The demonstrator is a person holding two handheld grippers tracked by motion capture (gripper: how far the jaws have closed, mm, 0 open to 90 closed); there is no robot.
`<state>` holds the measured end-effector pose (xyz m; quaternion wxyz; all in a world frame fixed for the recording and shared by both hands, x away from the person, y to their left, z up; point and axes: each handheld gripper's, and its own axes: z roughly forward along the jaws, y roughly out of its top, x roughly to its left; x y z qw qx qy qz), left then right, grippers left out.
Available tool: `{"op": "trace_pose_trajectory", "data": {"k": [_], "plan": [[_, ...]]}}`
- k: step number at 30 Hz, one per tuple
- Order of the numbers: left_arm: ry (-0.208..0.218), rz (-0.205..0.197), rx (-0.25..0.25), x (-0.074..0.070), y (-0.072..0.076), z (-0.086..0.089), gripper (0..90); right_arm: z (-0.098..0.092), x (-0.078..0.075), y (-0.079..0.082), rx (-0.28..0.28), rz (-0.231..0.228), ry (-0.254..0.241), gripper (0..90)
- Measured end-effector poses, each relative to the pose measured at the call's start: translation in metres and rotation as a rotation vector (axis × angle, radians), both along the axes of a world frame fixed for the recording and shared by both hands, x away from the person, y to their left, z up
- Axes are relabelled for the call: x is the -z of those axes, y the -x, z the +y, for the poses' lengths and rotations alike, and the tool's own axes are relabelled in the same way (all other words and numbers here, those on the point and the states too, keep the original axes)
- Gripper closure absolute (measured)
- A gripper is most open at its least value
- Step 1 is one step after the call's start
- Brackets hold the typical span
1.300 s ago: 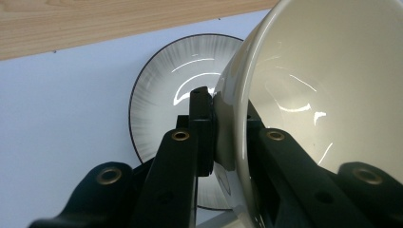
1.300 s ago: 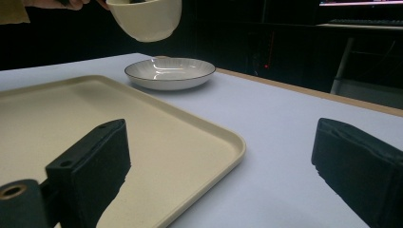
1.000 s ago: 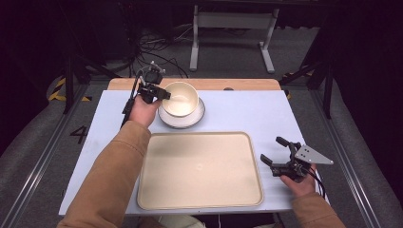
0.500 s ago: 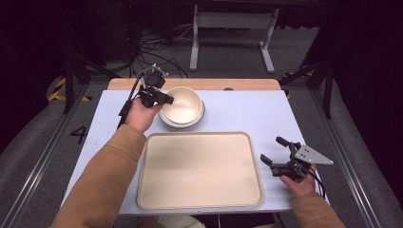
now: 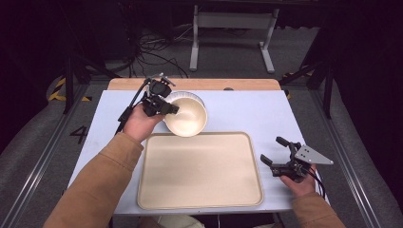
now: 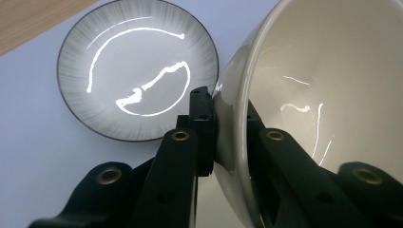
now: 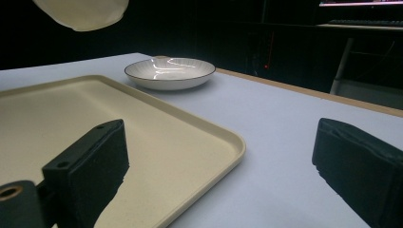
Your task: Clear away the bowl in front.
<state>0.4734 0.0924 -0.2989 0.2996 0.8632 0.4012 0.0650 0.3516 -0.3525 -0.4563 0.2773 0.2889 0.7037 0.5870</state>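
Currently the left gripper (image 5: 167, 108) pinches the rim of the glossy cream ceramic bowl (image 5: 187, 118), 1 jaw inside and 1 outside, holding it tilted in the air just beyond the far left corner of the beige plastic tray (image 5: 199, 171). Risk: thin rim grip on a slick glaze, so the bowl could pivot or slip and drop onto the grey-rimmed white plate (image 6: 138, 69) or the tray edge. The right gripper (image 5: 279, 154) rests wide open and empty beside the tray.
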Motion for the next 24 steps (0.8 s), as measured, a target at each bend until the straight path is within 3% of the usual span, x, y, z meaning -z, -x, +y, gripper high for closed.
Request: {"op": "trace_pose_trajectory", "data": {"k": [10, 14, 24], "plan": [[-0.030, 0.013, 0.096, -0.005, 0.020, -0.013, 83.5, 0.000, 0.000, 0.000, -0.002, 0.000, 0.003, 4.9], [-0.065, -0.004, 0.141, -0.006, 0.029, -0.022, 83.4, 0.000, 0.000, 0.000, -0.003, 0.000, 0.002, 4.1], [-0.113, 0.009, 0.251, -0.004, 0.043, -0.041, 83.4, 0.000, 0.000, 0.000, -0.014, -0.006, 0.009, 2.3]]}}
